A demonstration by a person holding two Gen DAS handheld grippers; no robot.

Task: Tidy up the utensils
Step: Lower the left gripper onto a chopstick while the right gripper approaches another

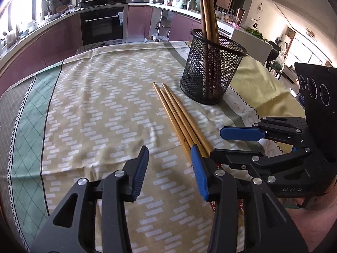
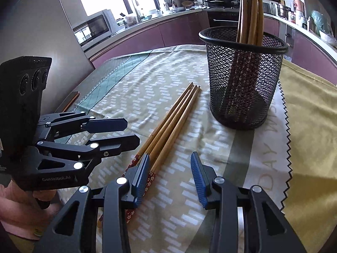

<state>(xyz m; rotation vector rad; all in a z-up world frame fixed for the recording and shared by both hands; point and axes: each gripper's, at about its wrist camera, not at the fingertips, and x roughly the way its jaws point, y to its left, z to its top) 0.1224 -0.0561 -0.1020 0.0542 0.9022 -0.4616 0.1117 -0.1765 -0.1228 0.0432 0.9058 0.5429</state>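
Note:
Loose wooden chopsticks point(image 1: 179, 118) point(image 2: 168, 122) lie side by side on the patterned tablecloth point(image 1: 101, 97), tips toward a black mesh cup point(image 1: 210, 73) point(image 2: 242, 84). Their red flowered handle ends run under my grippers. More chopsticks point(image 1: 207, 10) point(image 2: 250, 10) stand upright in the cup. My left gripper point(image 1: 168, 154) point(image 2: 132, 131) is open just left of the handle ends, with only cloth between its pads. My right gripper point(image 2: 170, 158) point(image 1: 217, 143) is open too. Its left finger point(image 2: 141, 175) sits over the handles, and no pad presses on them.
The cloth's zigzag edge point(image 2: 286, 126) and a yellow cloth point(image 2: 311, 116) lie right of the cup. The table's left edge point(image 2: 71, 103) is near. Kitchen counters, an oven point(image 1: 103, 25) and a microwave point(image 2: 94, 27) stand beyond. A person's hands point(image 2: 19, 208) hold both grippers.

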